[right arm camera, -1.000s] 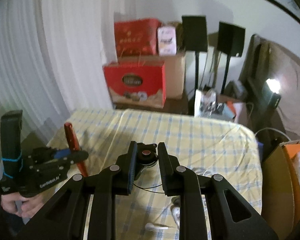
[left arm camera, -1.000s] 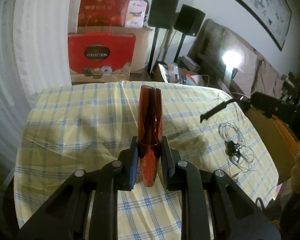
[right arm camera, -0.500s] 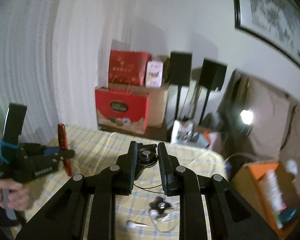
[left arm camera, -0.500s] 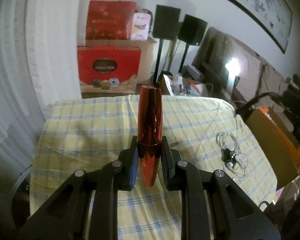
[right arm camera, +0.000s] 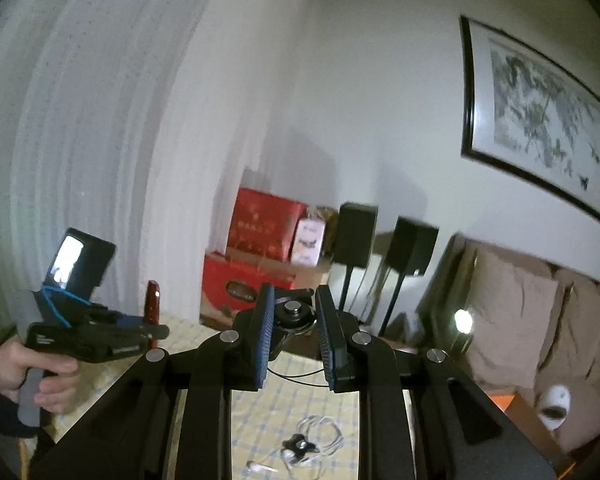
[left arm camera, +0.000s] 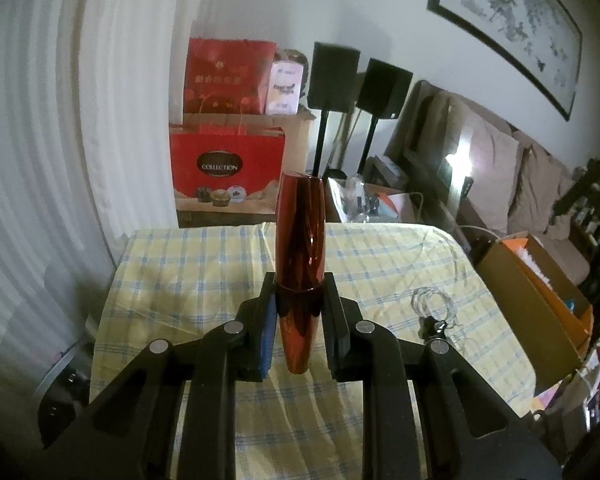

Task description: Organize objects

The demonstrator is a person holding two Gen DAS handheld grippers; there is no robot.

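Above a checked tablecloth (left arm camera: pixel 204 268), the left gripper (left arm camera: pixel 300 316) is gripping an upright red tube (left arm camera: pixel 300 256), while the right gripper (right arm camera: pixel 294 342) is clasping a small black round-headed earphone piece (right arm camera: pixel 294 316); tangled earphones (right arm camera: pixel 312 446) are lying below.

Dim, fisheye-warped room; small lamp (left arm camera: pixel 458 159) glares, right-wrist view motion-blurred.
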